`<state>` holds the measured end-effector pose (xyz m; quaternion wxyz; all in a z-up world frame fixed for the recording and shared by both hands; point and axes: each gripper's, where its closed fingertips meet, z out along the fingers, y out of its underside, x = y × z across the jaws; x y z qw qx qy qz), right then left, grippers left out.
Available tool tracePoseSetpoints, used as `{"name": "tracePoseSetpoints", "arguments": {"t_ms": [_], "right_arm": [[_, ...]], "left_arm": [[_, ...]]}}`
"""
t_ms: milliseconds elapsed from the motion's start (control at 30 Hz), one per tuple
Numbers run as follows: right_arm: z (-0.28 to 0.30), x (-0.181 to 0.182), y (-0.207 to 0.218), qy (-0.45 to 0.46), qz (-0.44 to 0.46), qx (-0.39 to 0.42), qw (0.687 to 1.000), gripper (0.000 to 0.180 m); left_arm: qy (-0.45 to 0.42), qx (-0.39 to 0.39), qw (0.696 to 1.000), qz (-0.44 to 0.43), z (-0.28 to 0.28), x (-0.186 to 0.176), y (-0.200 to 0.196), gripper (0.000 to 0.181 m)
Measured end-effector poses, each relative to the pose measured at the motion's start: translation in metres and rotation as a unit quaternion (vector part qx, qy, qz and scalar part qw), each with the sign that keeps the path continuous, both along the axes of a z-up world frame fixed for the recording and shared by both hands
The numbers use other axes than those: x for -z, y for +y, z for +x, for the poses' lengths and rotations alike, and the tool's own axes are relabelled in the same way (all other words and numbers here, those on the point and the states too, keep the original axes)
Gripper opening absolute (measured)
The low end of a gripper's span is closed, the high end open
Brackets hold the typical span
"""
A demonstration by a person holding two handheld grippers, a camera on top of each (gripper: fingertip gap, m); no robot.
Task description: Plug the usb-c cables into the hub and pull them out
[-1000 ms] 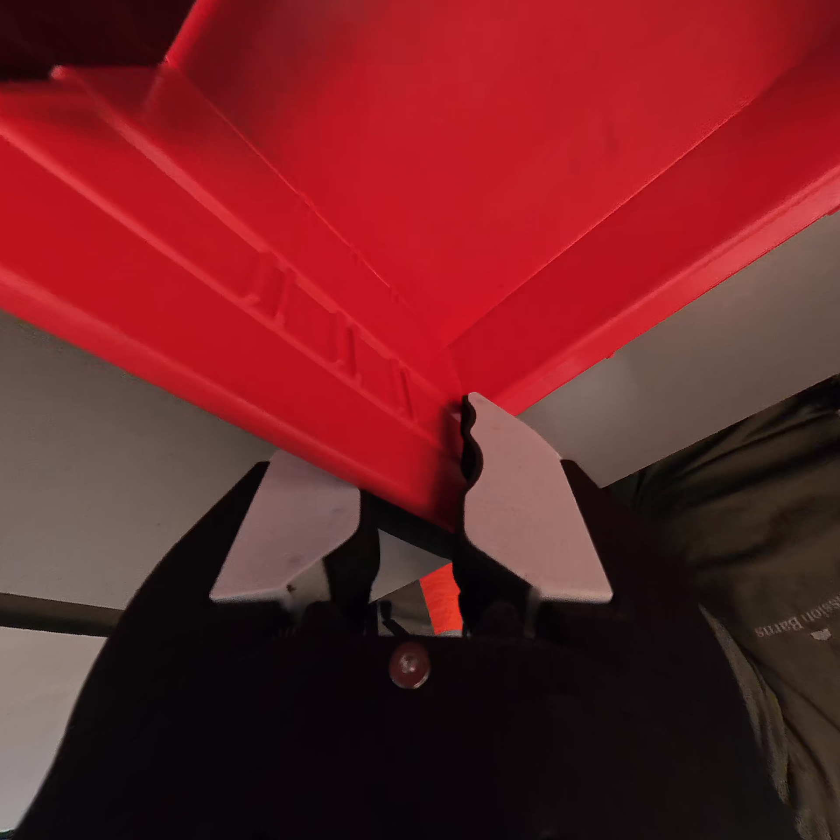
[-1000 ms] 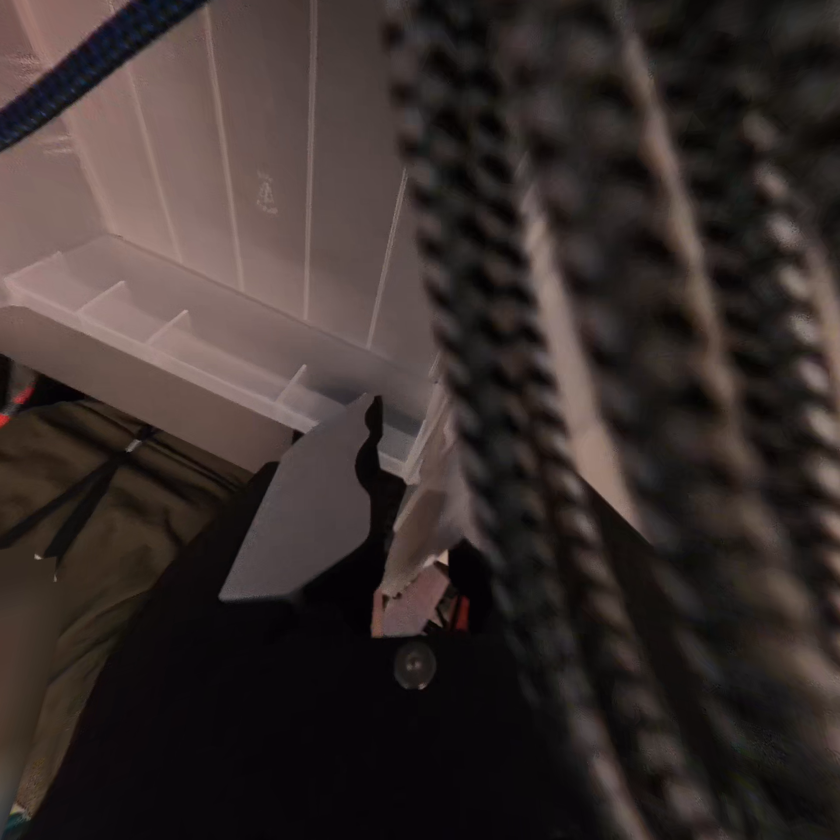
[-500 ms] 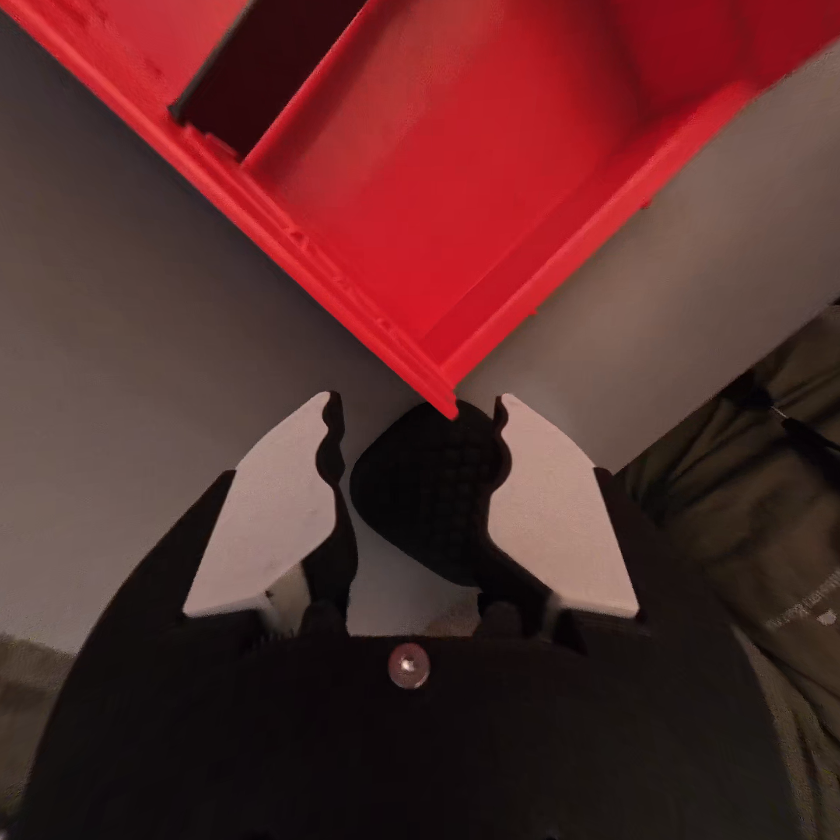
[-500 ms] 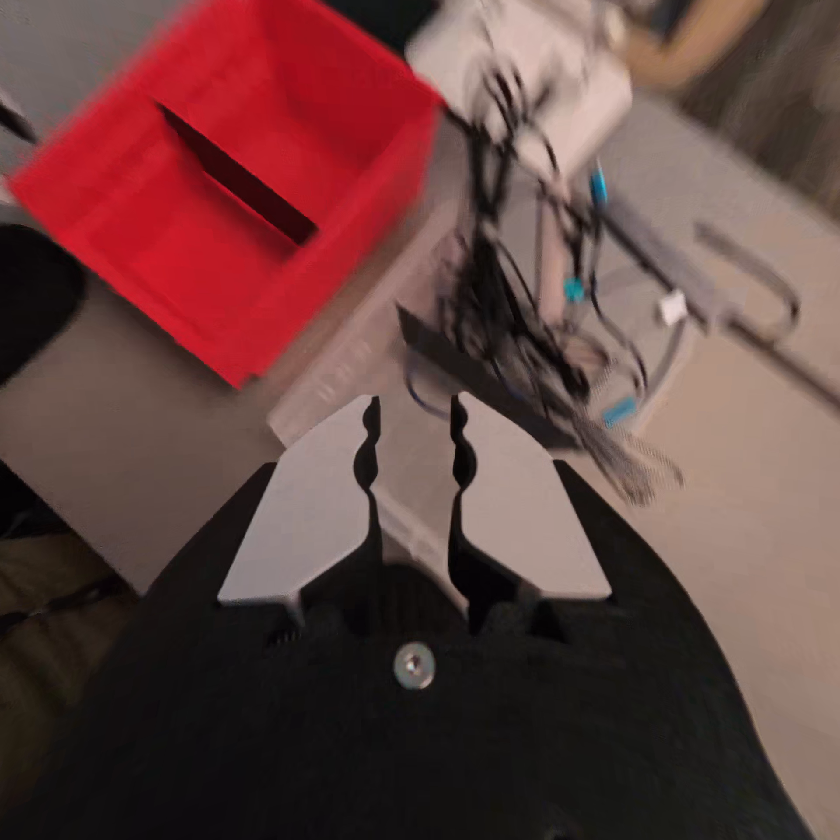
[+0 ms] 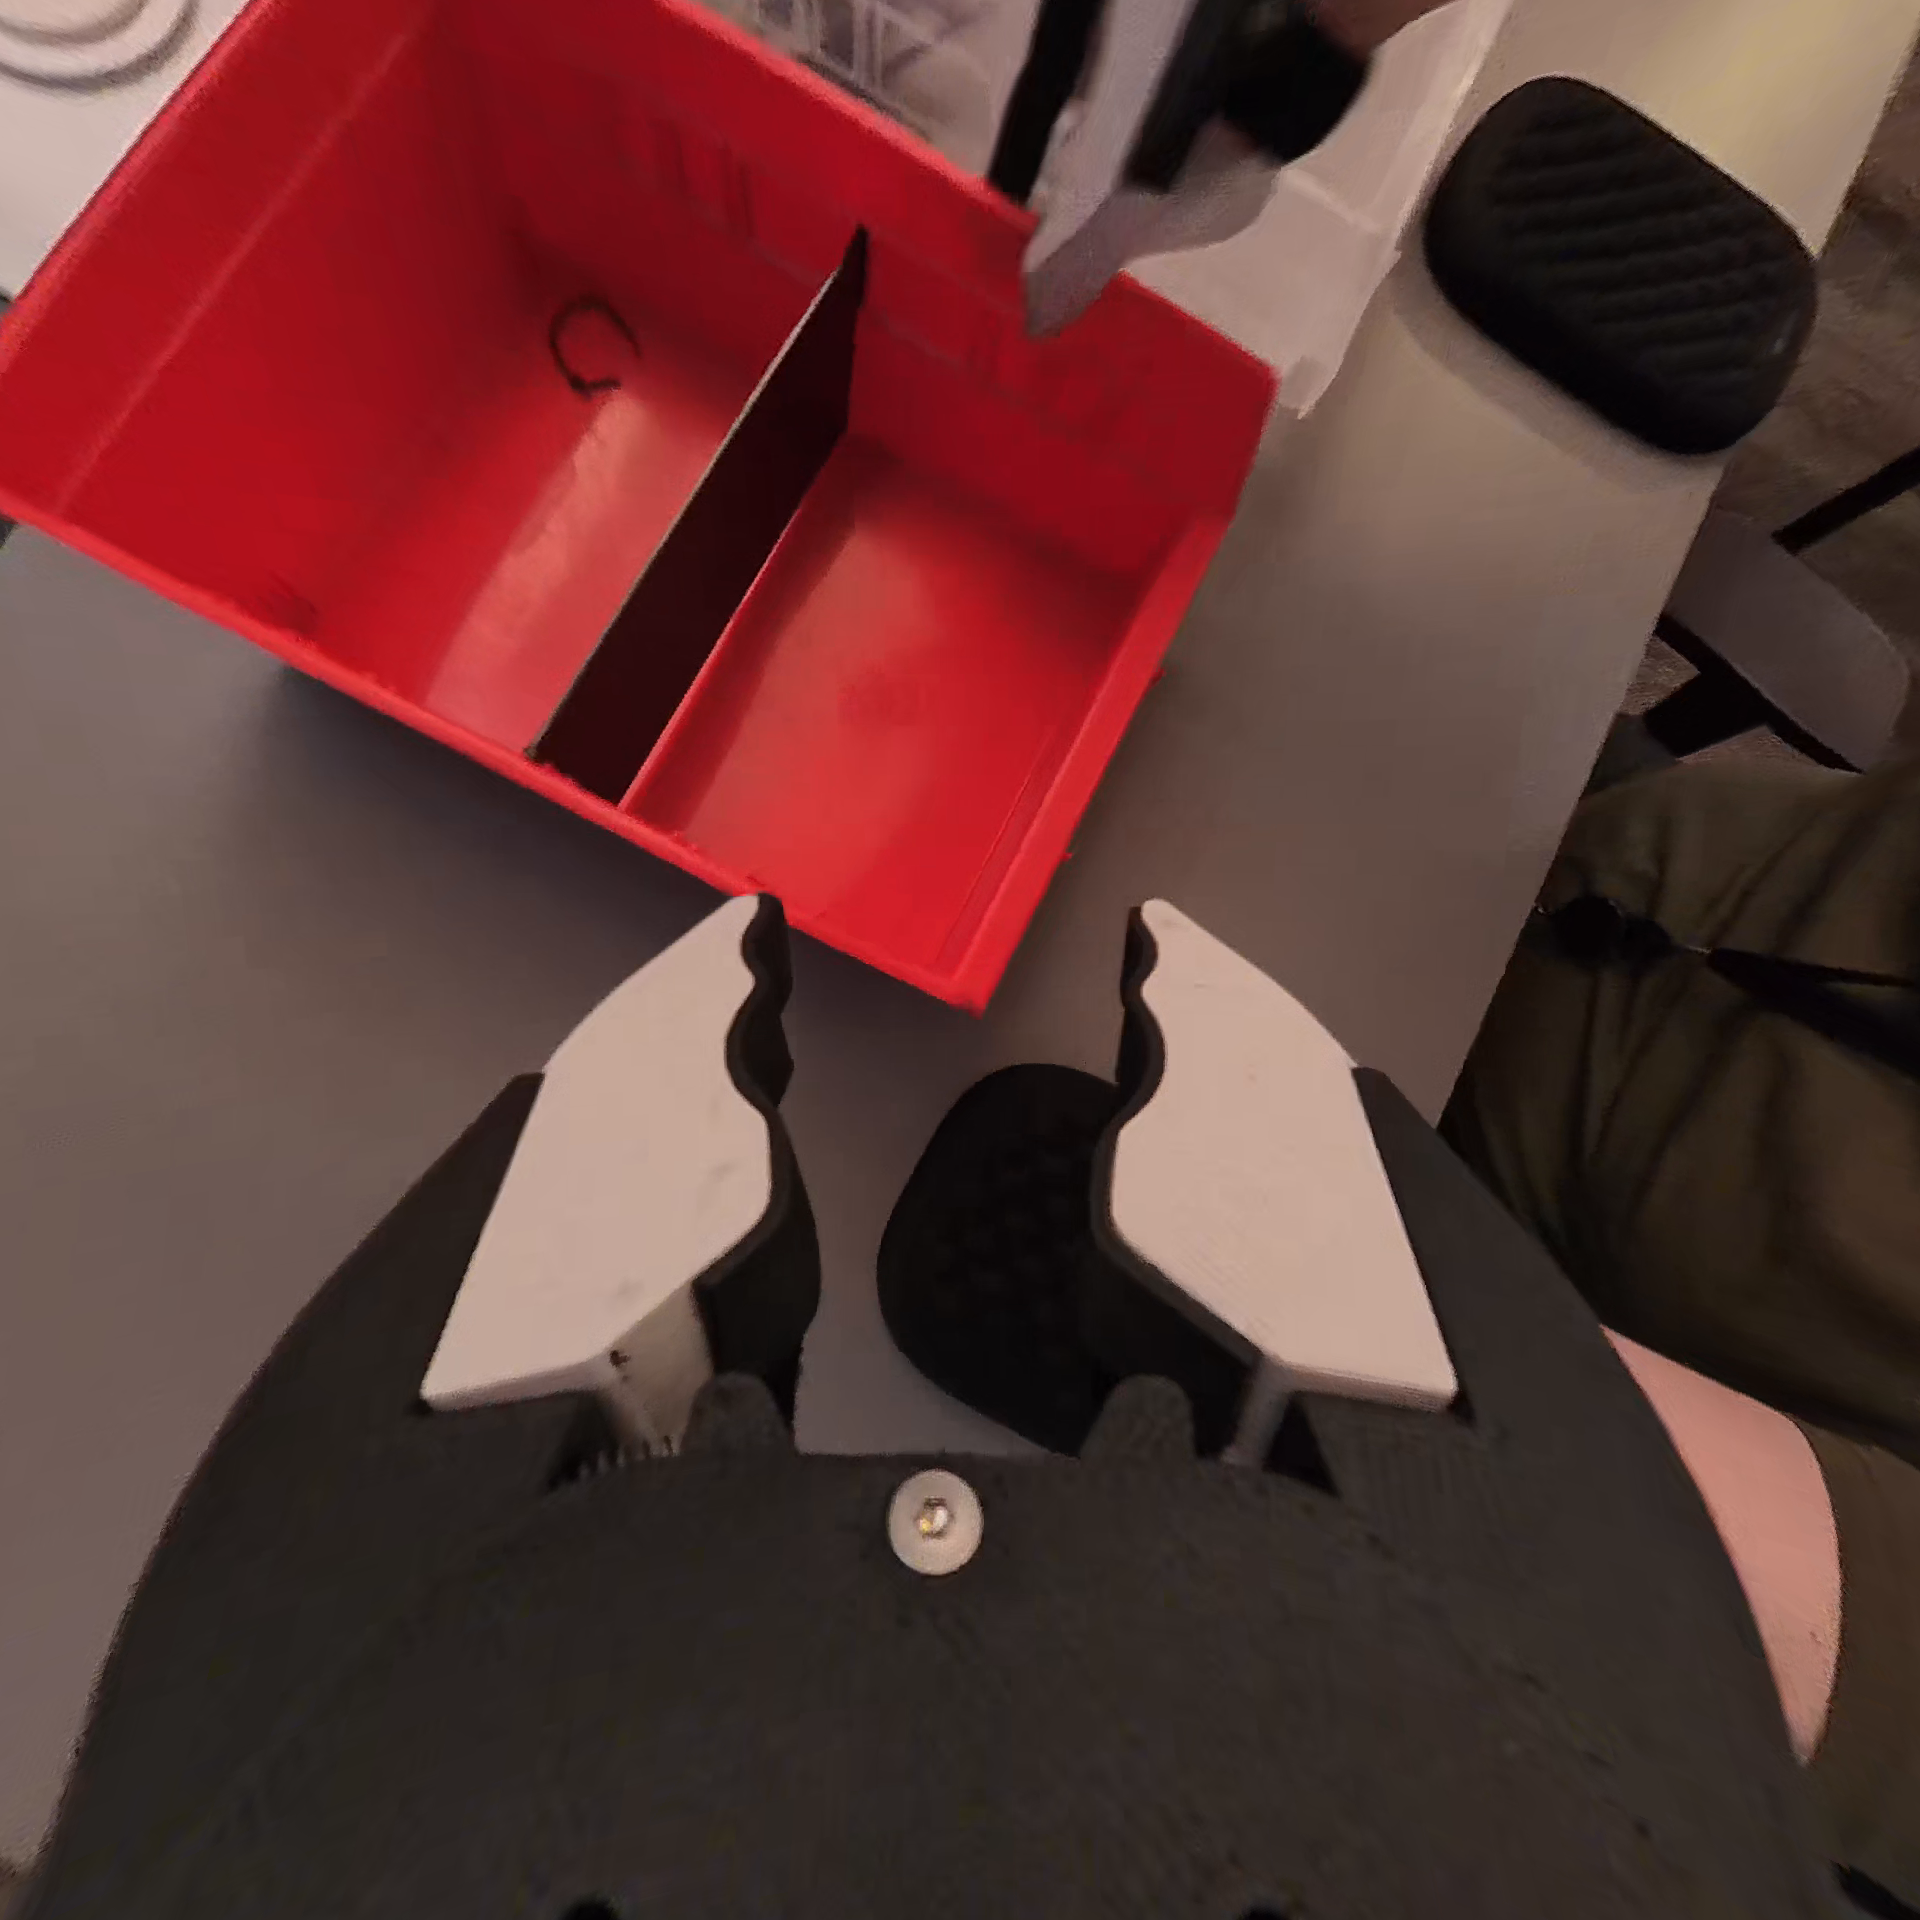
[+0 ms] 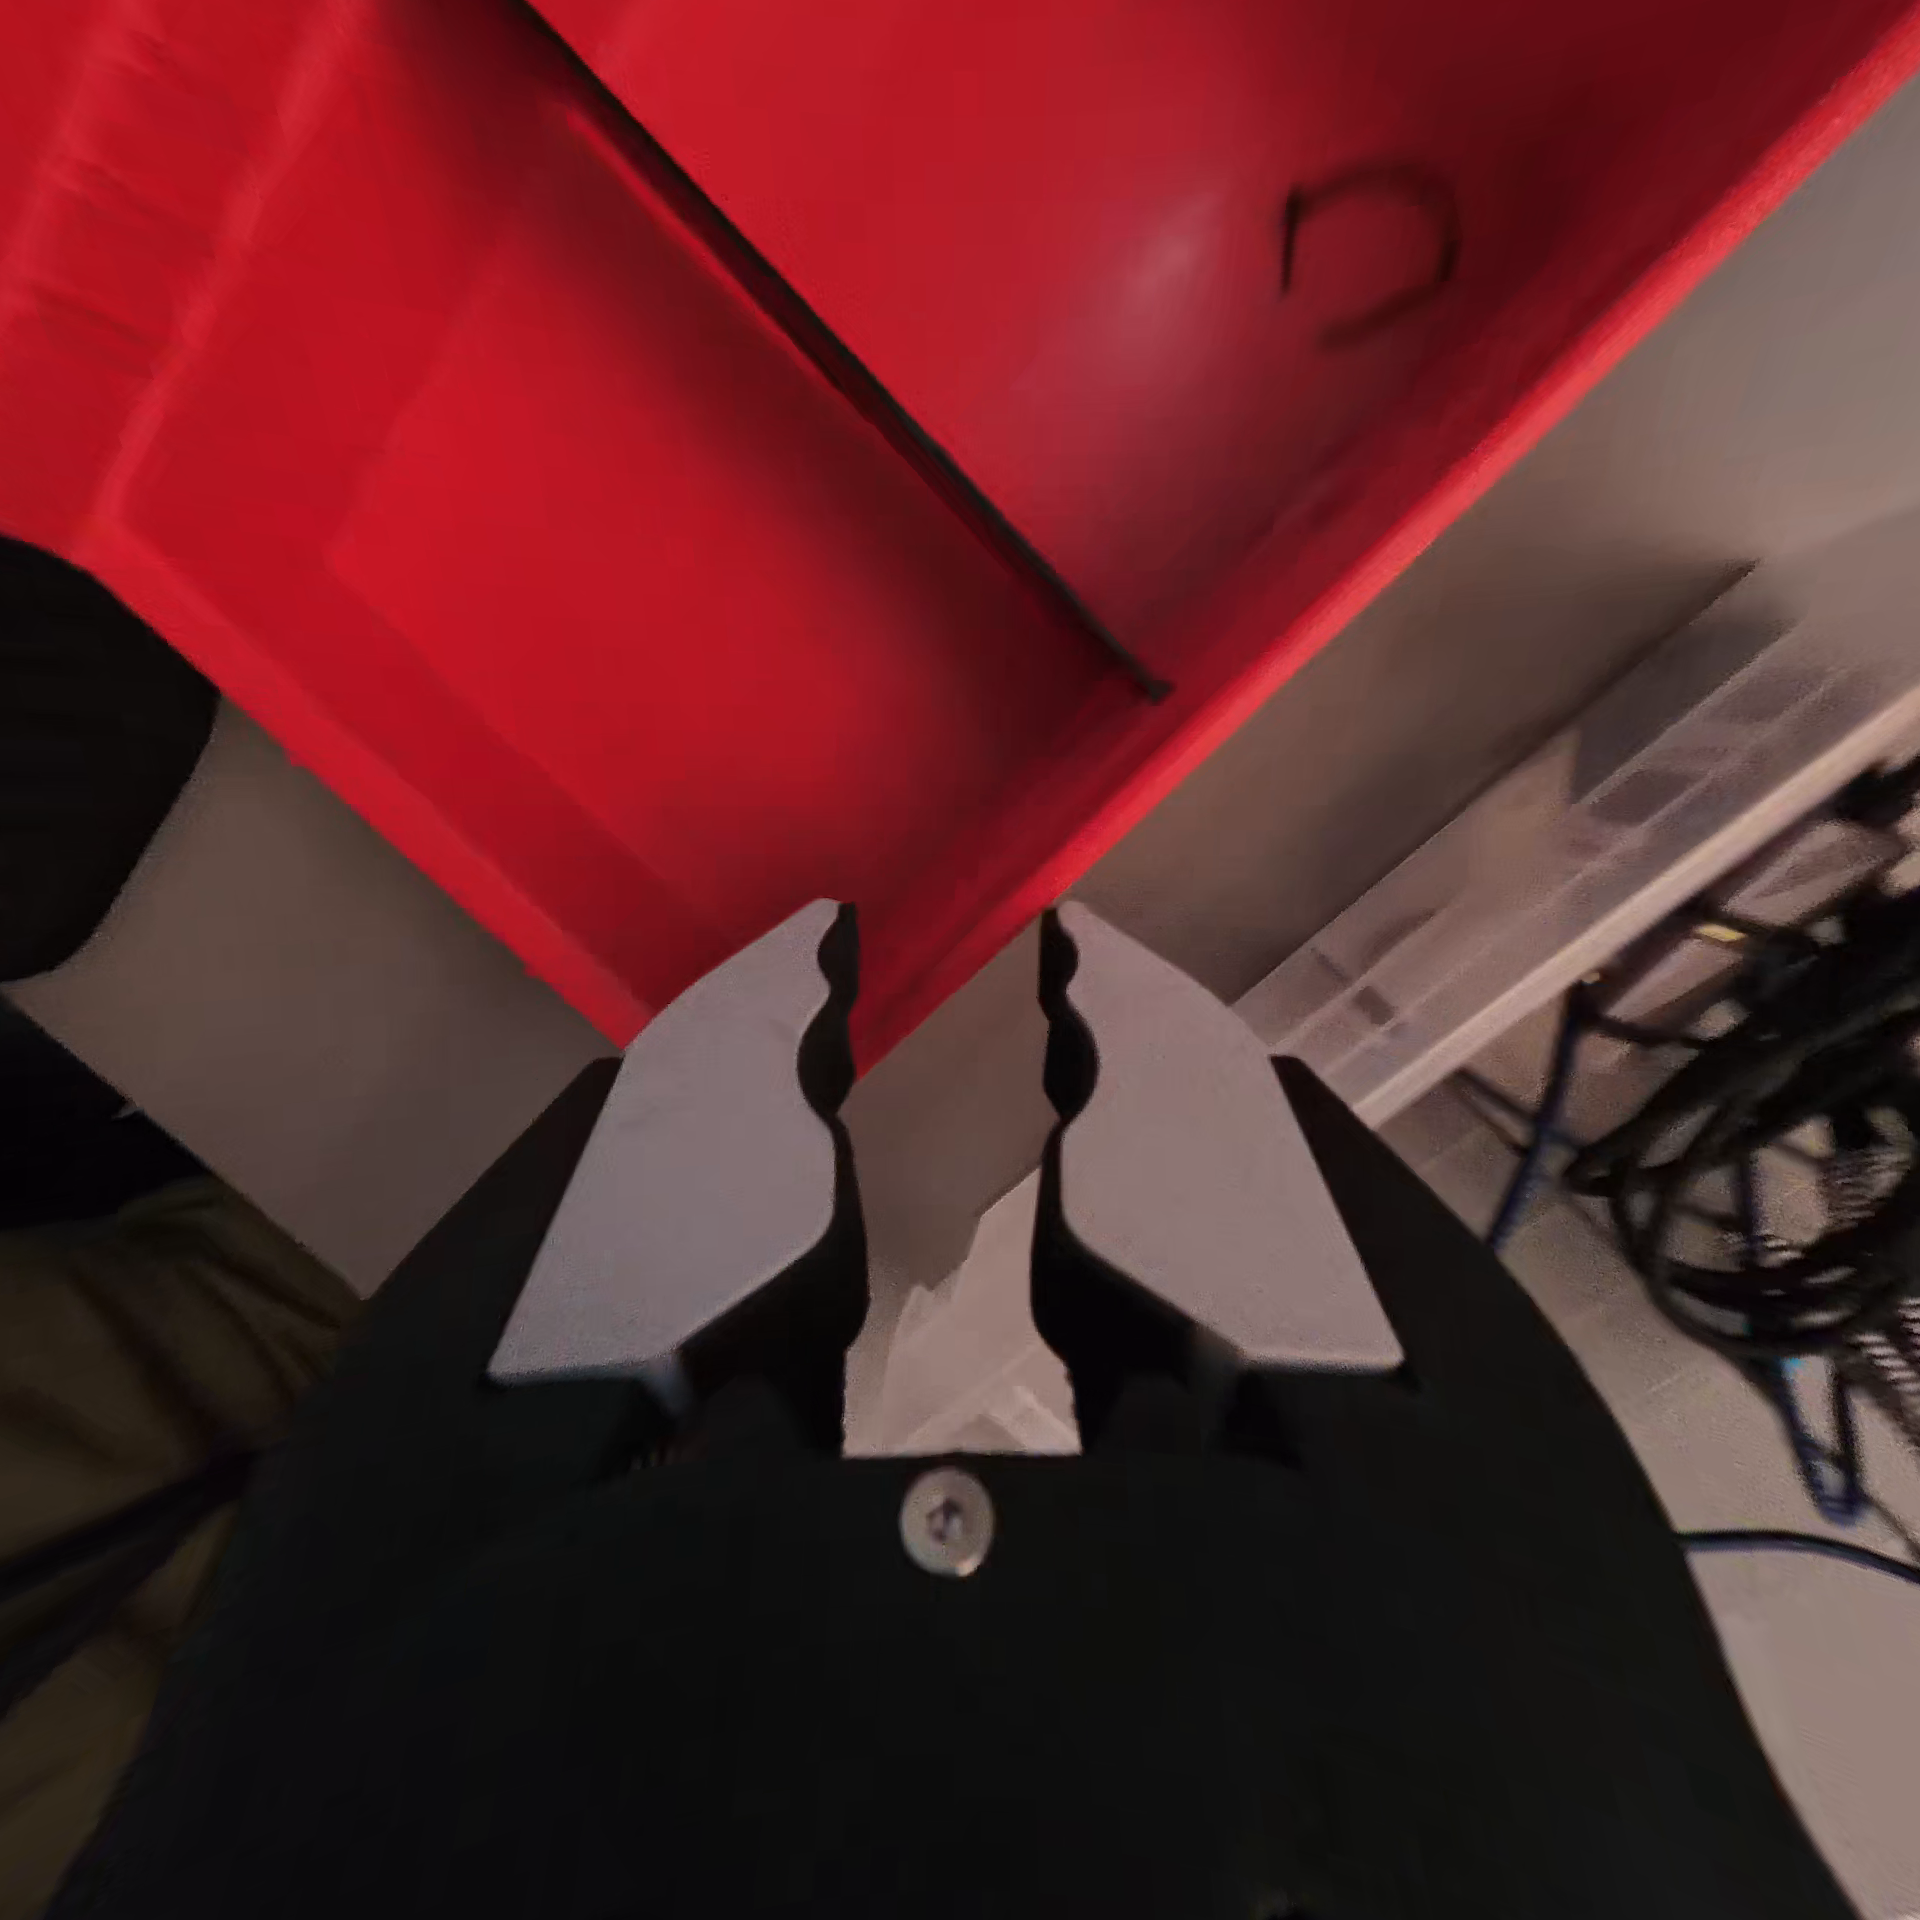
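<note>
Jaws: left gripper [image 5: 951, 914] spread wide, empty; right gripper [image 6: 948, 920] at a narrower gap, also empty.
Ahead of both: red bin [image 5: 187, 540] with a dark divider [image 5: 717, 551]; only a thin black loop [image 5: 590, 348] lies inside.
Cables: dark tangle [image 6: 1756, 1101] off to the right of the right jaws, beside a clear plastic box [image 6: 1621, 831].
Hub: not made out; blur may hide it in the tangle.
Below left jaws: black pad [image 5: 987, 1247] on the table [image 5: 156, 935].
Risk: grabbing into the knot could lift several cords at once; a plug caught crooked would jam at the port.
</note>
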<state>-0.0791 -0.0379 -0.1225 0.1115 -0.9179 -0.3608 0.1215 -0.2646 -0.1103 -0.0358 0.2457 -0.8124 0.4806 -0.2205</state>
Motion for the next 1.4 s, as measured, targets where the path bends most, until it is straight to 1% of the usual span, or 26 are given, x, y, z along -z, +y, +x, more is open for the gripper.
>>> {"name": "tracePoseSetpoints", "arguments": {"t_ms": [67,100,233,300,367,433,467,567,633,667,733,833,900,967,1033,1067,1133,1167,1267,1333,1400], "right_arm": [[0.004,0.015,-0.001,-0.037,-0.030,0.019,0.999,0.033],[0.006,0.019,0.001,-0.051,-0.042,0.025,0.997,0.038],[-0.009,0.023,0.009,-0.009,-0.107,0.101,0.989,0.036],[-0.010,0.033,0.010,-0.013,-0.134,0.122,0.983,0.029],[-0.011,0.044,0.006,-0.014,-0.167,0.145,0.975,0.027],[-0.013,0.056,0.001,-0.011,-0.202,0.155,0.967,0.020],[-0.012,0.060,-0.001,-0.012,-0.214,0.159,0.964,0.020],[-0.010,0.062,0.005,-0.018,-0.214,0.156,0.964,0.013],[-0.006,0.063,0.006,-0.036,-0.210,0.152,0.965,0.008],[-0.005,0.063,0.004,-0.046,-0.211,0.147,0.965,0.007],[-0.007,0.058,0.000,-0.057,-0.215,0.125,0.967,0.005],[-0.013,0.036,-0.009,-0.059,-0.225,0.085,0.969,0.005],[-0.011,0.009,-0.016,-0.054,-0.230,0.062,0.970,0.004],[0.000,-0.025,-0.021,-0.048,-0.229,0.047,0.971,0.004],[0.024,-0.062,-0.024,-0.043,-0.224,0.043,0.973,0.004],[0.041,-0.081,-0.024,-0.042,-0.215,0.046,0.975,0.004],[0.086,-0.117,-0.021,-0.037,-0.188,0.068,0.979,0.005],[0.112,-0.133,-0.017,-0.034,-0.169,0.086,0.981,0.005],[0.209,-0.174,-0.005,-0.040,-0.098,0.166,0.980,0.004],[0.279,-0.190,-0.006,-0.057,-0.059,0.226,0.971,0.005],[0.341,-0.193,-0.016,-0.068,-0.045,0.289,0.954,0.006]], "left_arm": [[-0.004,0.020,1.000,0.001,0.004,-0.001,-0.005,0.062],[0.000,0.024,1.000,0.001,0.005,0.000,-0.005,0.062],[0.001,0.028,1.000,0.004,0.008,0.000,-0.004,0.062],[0.001,0.030,1.000,0.003,0.009,0.000,-0.004,0.062],[0.005,0.029,1.000,0.005,0.009,0.000,-0.003,0.062],[0.004,0.030,1.000,0.005,0.010,-0.001,-0.003,0.061],[0.005,0.029,1.000,0.007,0.011,-0.001,-0.002,0.061],[0.004,0.015,1.000,0.015,0.010,-0.004,0.003,0.058],[-0.012,-0.004,1.000,0.020,0.011,-0.011,0.009,0.051],[-0.035,-0.012,0.999,0.016,0.013,-0.018,0.010,0.046],[-0.127,-0.017,0.992,-0.007,0.022,-0.045,0.008,0.028],[-0.280,-0.048,0.959,-0.015,0.021,-0.097,0.012,0.021],[-0.330,-0.095,0.939,0.008,0.007,-0.116,0.021,0.023],[-0.357,-0.153,0.921,0.038,-0.012,-0.127,0.034,0.031],[-0.401,-0.191,0.894,0.063,-0.028,-0.141,0.044,0.033],[-0.432,-0.205,0.875,0.073,-0.035,-0.149,0.049,0.035],[-0.492,-0.207,0.841,0.083,-0.041,-0.161,0.056,0.038],[-0.499,-0.207,0.838,0.079,-0.038,-0.159,0.061,0.040],[-0.466,-0.184,0.865,0.019,0.004,-0.133,0.076,0.060],[-0.448,-0.158,0.879,-0.031,0.053,-0.114,0.084,0.072],[-0.435,-0.162,0.884,-0.060,0.105,-0.091,0.098,0.082]]}}
